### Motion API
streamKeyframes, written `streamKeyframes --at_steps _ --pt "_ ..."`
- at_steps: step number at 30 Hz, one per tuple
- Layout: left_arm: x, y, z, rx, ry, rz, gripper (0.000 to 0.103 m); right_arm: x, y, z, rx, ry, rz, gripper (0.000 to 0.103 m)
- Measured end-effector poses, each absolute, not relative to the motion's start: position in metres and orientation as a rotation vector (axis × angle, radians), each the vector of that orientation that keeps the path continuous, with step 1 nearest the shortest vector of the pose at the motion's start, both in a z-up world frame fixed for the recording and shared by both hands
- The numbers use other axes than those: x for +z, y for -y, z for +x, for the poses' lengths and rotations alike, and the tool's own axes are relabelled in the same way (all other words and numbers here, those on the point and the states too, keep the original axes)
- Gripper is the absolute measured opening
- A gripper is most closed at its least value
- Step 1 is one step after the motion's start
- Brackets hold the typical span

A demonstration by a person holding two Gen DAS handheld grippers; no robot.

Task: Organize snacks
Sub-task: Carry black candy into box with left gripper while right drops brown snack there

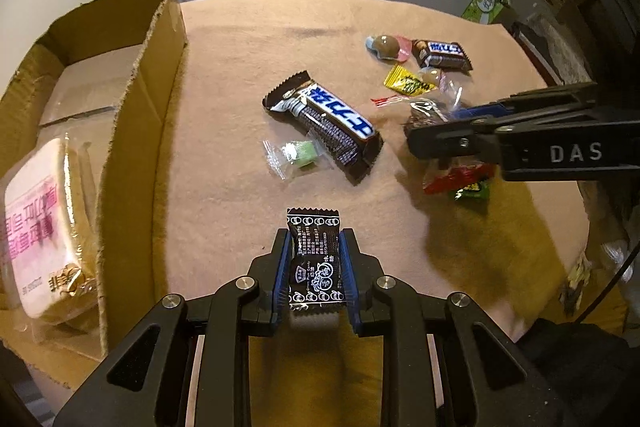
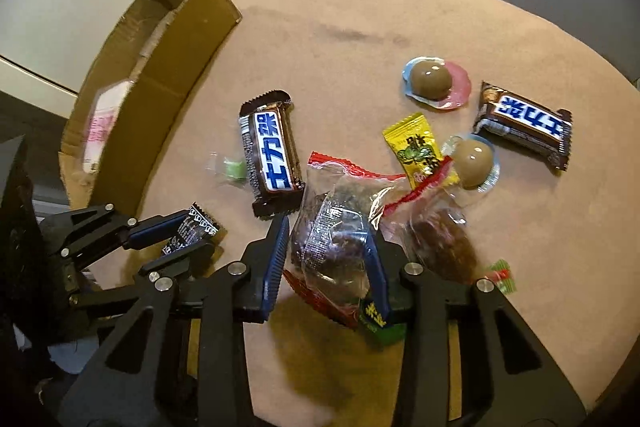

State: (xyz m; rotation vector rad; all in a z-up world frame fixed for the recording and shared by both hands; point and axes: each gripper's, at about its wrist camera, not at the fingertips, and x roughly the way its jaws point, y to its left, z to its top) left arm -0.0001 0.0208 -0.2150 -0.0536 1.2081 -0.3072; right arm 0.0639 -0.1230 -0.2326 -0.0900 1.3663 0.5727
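Left wrist view: the left gripper [image 1: 314, 269] is clenched on a small black candy packet [image 1: 314, 259], its pads pressing both long edges; the packet hangs above the tan table cover [image 1: 248, 39], beside the cardboard box [image 1: 132, 99].
Right wrist view: the right gripper [image 2: 326, 255] stands around a clear bag of dark snacks [image 2: 334, 227] with a red seal. Both pads lie against the sides of the bag, so the jaws appear to be grasping it, though the crinkled film makes the firmness of the hold hard to judge.
Step in hand: judged as two pick-ups under way, one item per gripper, both meant for the box.
Next move, left: carry the packet over the near wall of the box, then release it inside next to the pink-labelled bread pack [image 1: 48, 223].
Next move, right: lift the bag straight up. Its loose film overlaps a second clear bag [image 2: 440, 243] and a green-and-red packet [image 2: 376, 323], which could be dragged along.
Count, chocolate bars: two, one long bar [image 2: 272, 151] and one short bar [image 2: 524, 125].
Count, round chocolate domes: two [image 2: 434, 81] [image 2: 474, 159].
Count, yellow packets: one [image 2: 416, 147].
Count, green candies in clear wrap: one [image 1: 298, 153].
Count, clear bags: two.
Count, items in the box: one visible.
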Motion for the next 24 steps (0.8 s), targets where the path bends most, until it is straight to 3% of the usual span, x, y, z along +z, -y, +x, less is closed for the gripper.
streamKeyframes --at_steps 10,24 --pt "-0.175 -0.036 -0.003 -0.269 -1.127 -0.141 0.022 -0.193 0.143 0.061 0.600 -1.288 -0.042 0.038" --pt "-0.146 -0.104 0.007 -0.097 -1.025 -0.215 0.022 -0.151 0.072 0.073 0.730 -1.178 -0.106 0.038"
